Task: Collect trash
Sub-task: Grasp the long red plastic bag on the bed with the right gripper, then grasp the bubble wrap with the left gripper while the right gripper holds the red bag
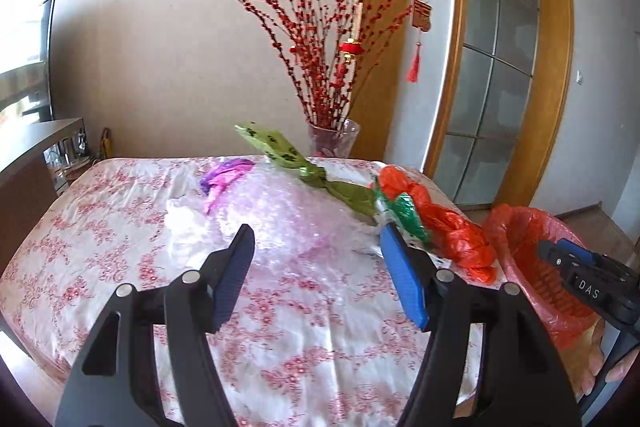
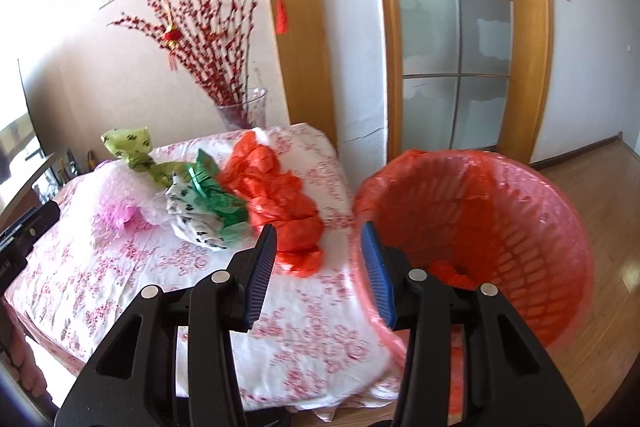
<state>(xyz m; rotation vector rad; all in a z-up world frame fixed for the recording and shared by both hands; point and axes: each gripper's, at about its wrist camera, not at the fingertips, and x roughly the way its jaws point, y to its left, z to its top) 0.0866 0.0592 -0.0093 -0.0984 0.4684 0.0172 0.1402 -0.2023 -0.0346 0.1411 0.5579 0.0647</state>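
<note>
Crumpled plastic bags (image 2: 224,199) lay mid-frame on the floral-clothed surface (image 2: 120,267). Left tool (image 1: 316,275) gaped wide, empty. Right tool (image 2: 320,271) stood part-open, holding nothing, beside the red-lined plastic basket (image 2: 520,227).

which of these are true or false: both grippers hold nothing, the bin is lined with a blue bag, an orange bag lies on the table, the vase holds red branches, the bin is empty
1. Both grippers hold nothing. True: the left gripper and right gripper stand open with nothing between the fingers.
2. The bin is lined with a blue bag. False: the bin has a red liner.
3. An orange bag lies on the table. True: the orange bag rests on the floral tablecloth.
4. The vase holds red branches. True: see the vase.
5. The bin is empty. False: a crumpled orange piece lies inside.
</note>
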